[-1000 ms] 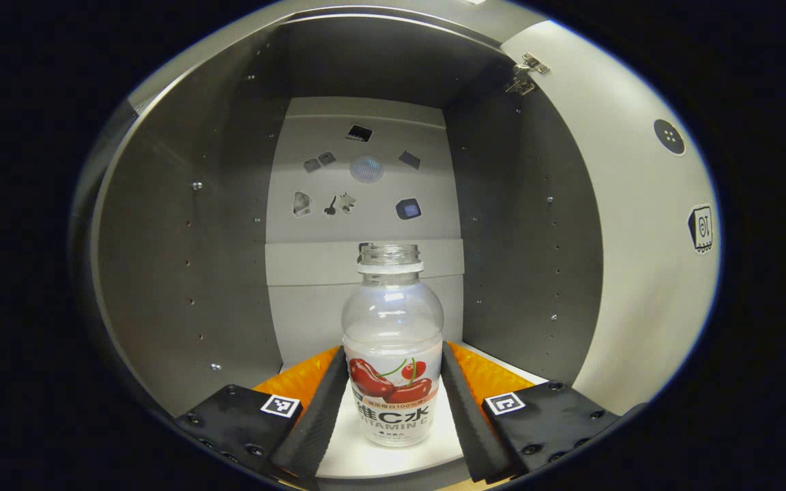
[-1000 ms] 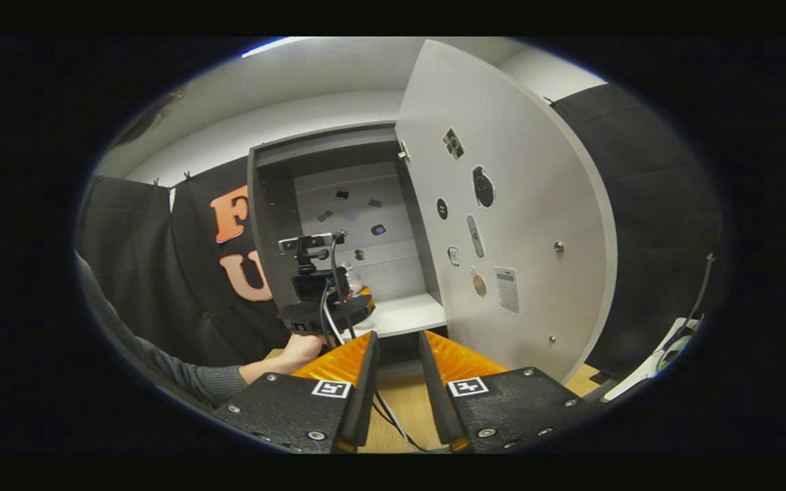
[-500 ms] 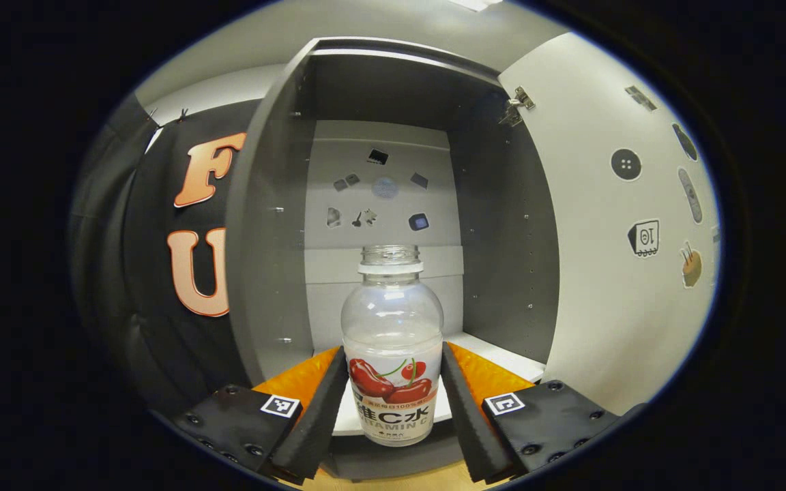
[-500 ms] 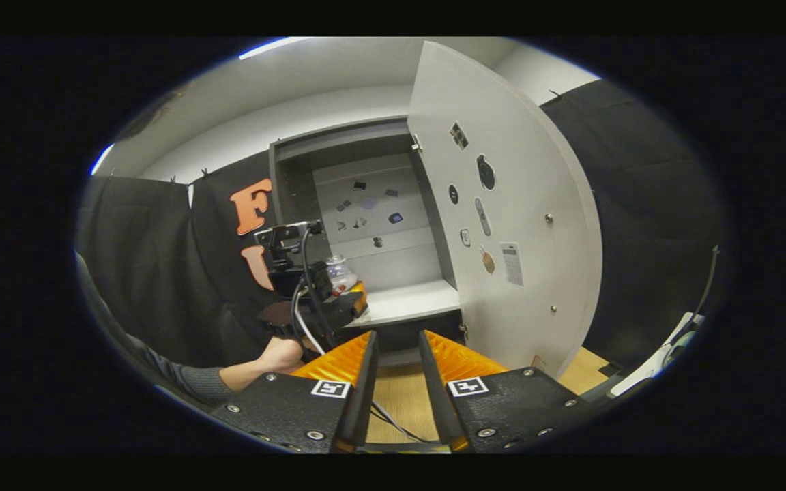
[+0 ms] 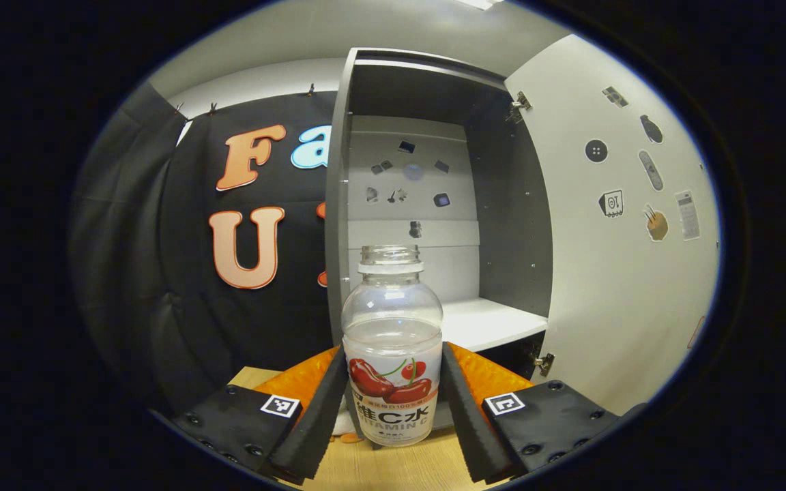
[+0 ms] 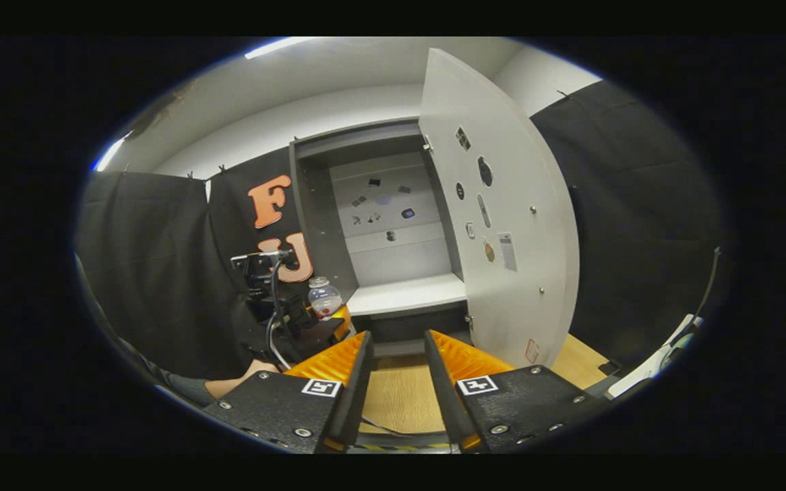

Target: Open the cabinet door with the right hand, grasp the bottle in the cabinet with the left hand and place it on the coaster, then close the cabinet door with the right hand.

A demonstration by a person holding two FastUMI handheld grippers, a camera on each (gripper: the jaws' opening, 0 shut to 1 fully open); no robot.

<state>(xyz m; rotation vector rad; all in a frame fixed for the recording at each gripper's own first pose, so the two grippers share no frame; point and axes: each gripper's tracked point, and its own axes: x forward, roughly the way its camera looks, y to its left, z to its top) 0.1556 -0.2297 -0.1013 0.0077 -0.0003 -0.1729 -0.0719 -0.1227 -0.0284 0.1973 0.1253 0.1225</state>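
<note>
The bottle (image 5: 392, 354) is held upright, clamped between the left gripper's (image 5: 393, 399) fingers, above the wooden table (image 5: 393, 467) outside the cabinet (image 5: 434, 204). The right gripper (image 6: 393, 372) is parted, empty. An orange edge beneath the bottle is possibly the coaster.

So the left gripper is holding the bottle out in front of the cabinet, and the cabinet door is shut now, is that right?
Not quite. The left gripper does hold the bottle in front of the cabinet, but the cabinet door is wide open, not shut. The right gripper view shows it swung out with the shelf exposed.
</note>
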